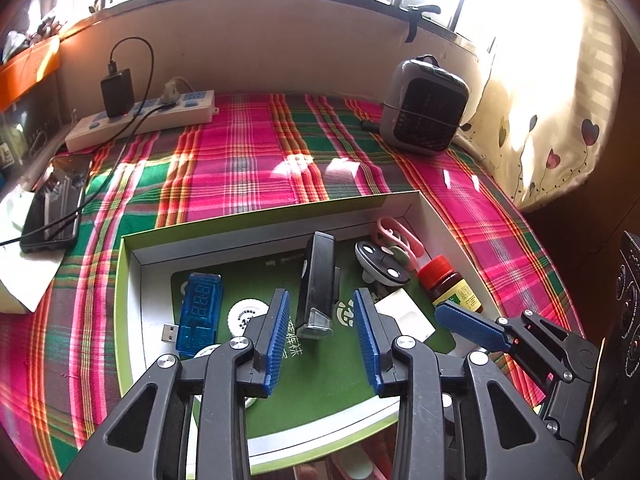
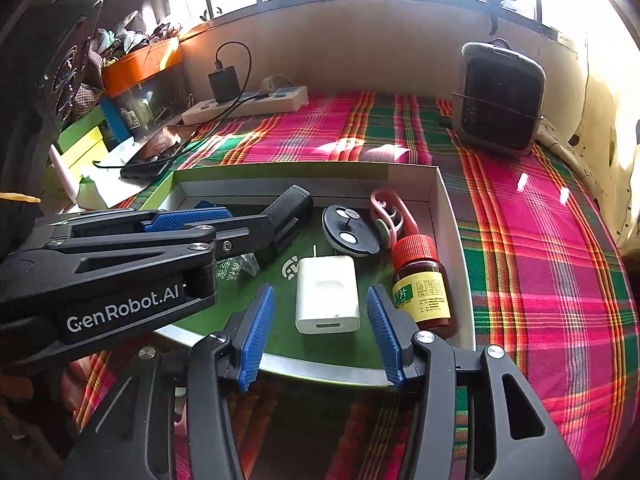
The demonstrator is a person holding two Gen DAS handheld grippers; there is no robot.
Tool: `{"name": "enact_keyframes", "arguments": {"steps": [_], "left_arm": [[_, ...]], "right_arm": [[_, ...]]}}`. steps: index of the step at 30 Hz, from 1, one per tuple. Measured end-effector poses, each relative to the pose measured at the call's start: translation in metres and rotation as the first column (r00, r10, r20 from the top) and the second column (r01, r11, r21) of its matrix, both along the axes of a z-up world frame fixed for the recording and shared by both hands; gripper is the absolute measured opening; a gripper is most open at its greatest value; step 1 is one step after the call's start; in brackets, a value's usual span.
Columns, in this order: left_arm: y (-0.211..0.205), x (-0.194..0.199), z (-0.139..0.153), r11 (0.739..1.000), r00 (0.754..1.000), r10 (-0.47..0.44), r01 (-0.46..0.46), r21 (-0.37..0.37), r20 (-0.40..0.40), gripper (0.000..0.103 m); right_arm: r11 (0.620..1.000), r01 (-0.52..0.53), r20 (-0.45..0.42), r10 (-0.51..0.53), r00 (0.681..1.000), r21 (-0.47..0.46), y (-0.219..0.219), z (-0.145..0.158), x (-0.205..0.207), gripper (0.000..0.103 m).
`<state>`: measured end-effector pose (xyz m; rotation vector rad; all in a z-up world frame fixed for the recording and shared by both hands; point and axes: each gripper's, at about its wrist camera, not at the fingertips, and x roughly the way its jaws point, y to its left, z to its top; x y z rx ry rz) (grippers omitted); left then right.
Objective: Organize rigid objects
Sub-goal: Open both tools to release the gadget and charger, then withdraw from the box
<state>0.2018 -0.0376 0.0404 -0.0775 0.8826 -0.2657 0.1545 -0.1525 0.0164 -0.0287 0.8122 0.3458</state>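
A shallow green-rimmed box [image 1: 120, 300] lies on the plaid cloth and holds several small objects. My left gripper [image 1: 320, 312] stands open over it. A black oblong torch [image 1: 318, 280] lies between its blue pads with a gap on each side. My right gripper [image 2: 320, 300] is open too. A white charger block [image 2: 326, 294] lies between its pads, which do not press on it. Beside the charger are a brown bottle with a red cap [image 2: 420, 280], a black disc with white dots [image 2: 348, 232] and a pink clip [image 2: 394, 208]. A blue USB meter [image 1: 198, 312] lies at the box's left.
A white power strip [image 1: 140, 118] with a black adapter and a dark phone [image 1: 54, 204] lie at the back left. A grey heater [image 1: 424, 106] stands at the back right by the curtain. An orange box [image 2: 140, 64] and clutter fill the left edge.
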Motion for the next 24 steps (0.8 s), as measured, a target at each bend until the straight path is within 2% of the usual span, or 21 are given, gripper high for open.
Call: {"name": "enact_keyframes", "arguments": {"steps": [8,13,24], "left_arm": [[0.007,-0.025,0.008,1.0,1.0,0.014,-0.014,-0.014,0.028,0.033],[0.014,-0.045,0.011,0.999,0.998,0.036,-0.036,0.009,0.054,0.034],[0.025,-0.084,0.009,0.999,0.997,0.052,-0.052,0.007,0.065,0.036]], "right_arm": [[0.999,0.04,0.027,-0.04,0.999,0.015,-0.007,0.008,-0.013,0.051],[0.998,0.056,0.04,-0.057,0.998,0.027,-0.01,0.013,-0.025,0.051],[0.996,0.077,0.058,-0.08,0.995,0.042,-0.013,0.02,-0.055,0.051]]}}
